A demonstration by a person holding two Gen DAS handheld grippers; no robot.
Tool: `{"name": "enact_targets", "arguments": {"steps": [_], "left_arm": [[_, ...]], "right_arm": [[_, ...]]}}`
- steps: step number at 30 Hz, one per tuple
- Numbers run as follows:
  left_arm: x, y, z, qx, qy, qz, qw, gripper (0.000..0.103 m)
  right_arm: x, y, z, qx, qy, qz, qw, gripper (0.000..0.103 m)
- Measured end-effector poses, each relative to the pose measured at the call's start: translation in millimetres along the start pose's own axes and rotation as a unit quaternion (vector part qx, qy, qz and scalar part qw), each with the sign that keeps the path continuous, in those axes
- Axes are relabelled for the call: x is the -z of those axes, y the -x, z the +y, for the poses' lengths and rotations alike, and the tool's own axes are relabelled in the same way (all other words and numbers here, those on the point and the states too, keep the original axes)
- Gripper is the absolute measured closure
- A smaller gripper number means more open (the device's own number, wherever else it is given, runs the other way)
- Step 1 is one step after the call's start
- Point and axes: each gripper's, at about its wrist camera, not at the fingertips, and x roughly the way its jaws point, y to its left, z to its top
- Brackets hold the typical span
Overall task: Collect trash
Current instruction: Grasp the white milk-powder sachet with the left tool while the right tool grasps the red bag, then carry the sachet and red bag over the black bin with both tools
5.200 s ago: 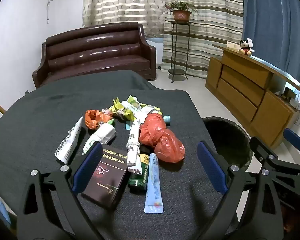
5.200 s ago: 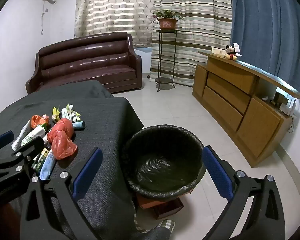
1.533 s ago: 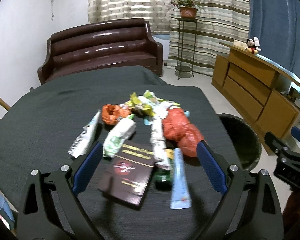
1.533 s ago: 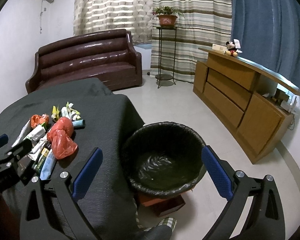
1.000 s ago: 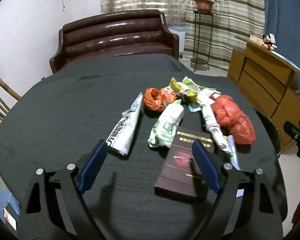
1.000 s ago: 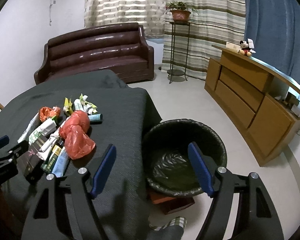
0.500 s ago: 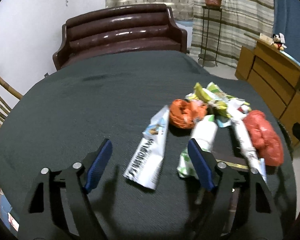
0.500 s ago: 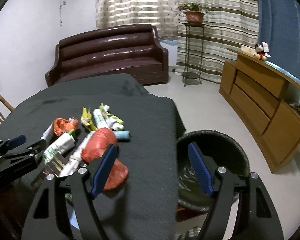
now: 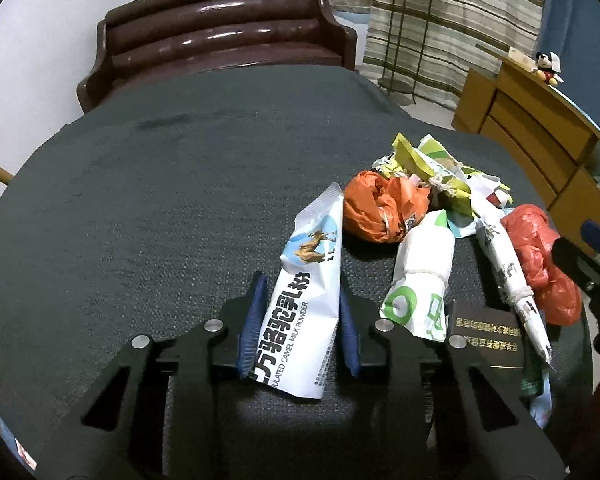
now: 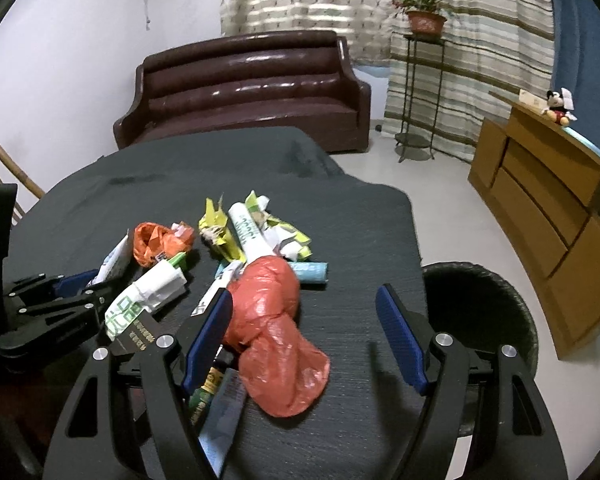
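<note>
A pile of trash lies on the dark round table (image 9: 148, 184). My left gripper (image 9: 302, 286) is shut on a white camel milk powder packet (image 9: 306, 284), which lies between its blue pads. Beside it are an orange bag (image 9: 382, 208), a white and green roll (image 9: 420, 280) and a dark brown box (image 9: 486, 332). My right gripper (image 10: 308, 300) is open, its jaws either side of a red plastic bag (image 10: 278, 328). The left gripper also shows in the right wrist view (image 10: 76, 284), at the left. The black-lined trash bin (image 10: 480, 312) stands on the floor right of the table.
A brown sofa (image 10: 244, 88) stands behind the table. A wooden sideboard (image 10: 548, 192) with a Mickey toy (image 10: 558, 110) runs along the right wall. A plant stand (image 10: 420, 80) is by the striped curtains. A chair back (image 10: 0, 168) shows at the far left.
My left gripper moved left over the table and closed on the milk powder packet. My right gripper swung from over the bin to the table, around the red bag.
</note>
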Motion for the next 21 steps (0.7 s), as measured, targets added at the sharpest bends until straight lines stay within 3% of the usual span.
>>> {"name": "enact_targets", "arguments": {"steps": [6, 12, 21], "left_arm": [[2, 2, 6, 0.006, 0.010, -0.006, 0.9999, 0.073], [5, 9, 10, 0.000, 0.016, -0.017, 0.9997, 0.074], [3, 27, 14, -0.002, 0.028, -0.034, 0.9990, 0.074]], "right_arm": [[0, -8, 6, -0.008, 0.008, 0.020, 1.000, 0.031], [5, -21, 9, -0.035, 0.005, 0.046, 0.998, 0.058], [4, -8, 10, -0.044, 0.002, 0.026, 0.999, 0.064]]}}
